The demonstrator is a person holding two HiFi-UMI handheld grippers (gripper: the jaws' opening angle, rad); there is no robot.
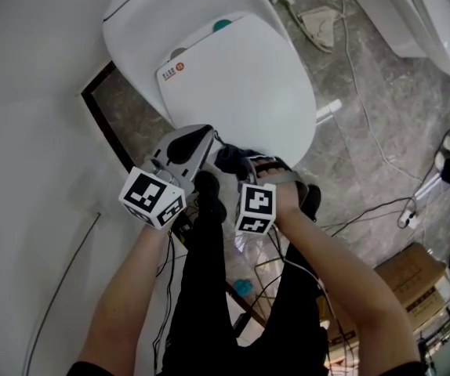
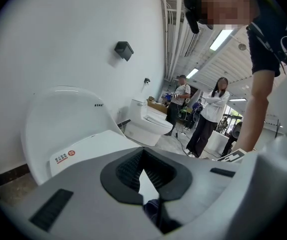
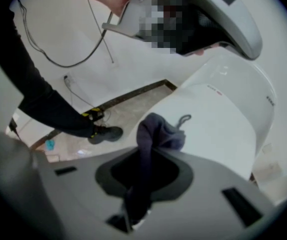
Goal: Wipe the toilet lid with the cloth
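The white toilet's lid [image 1: 241, 84] is down, with a small red-marked label near its hinge. Both grippers hover at its front edge, side by side. My right gripper [image 1: 241, 168] is shut on a dark blue cloth [image 1: 229, 160]. In the right gripper view the cloth [image 3: 153, 129] runs up through the right gripper [image 3: 151, 154] and bunches over its tip, just above the lid [image 3: 223, 129]. My left gripper [image 1: 209, 142] is beside and above it. The left gripper [image 2: 143, 152] has its tips together, with the lid [image 2: 93, 149] beyond. A scrap of the cloth [image 2: 153, 209] shows low in its gap.
A white wall [image 1: 29, 131] stands close on the left. Another toilet [image 1: 429, 14] stands at the far right, and cables [image 1: 366, 116] trail over the stone floor. A cardboard box [image 1: 413, 280] lies at the lower right. Two people [image 2: 208, 114] stand farther off in the room.
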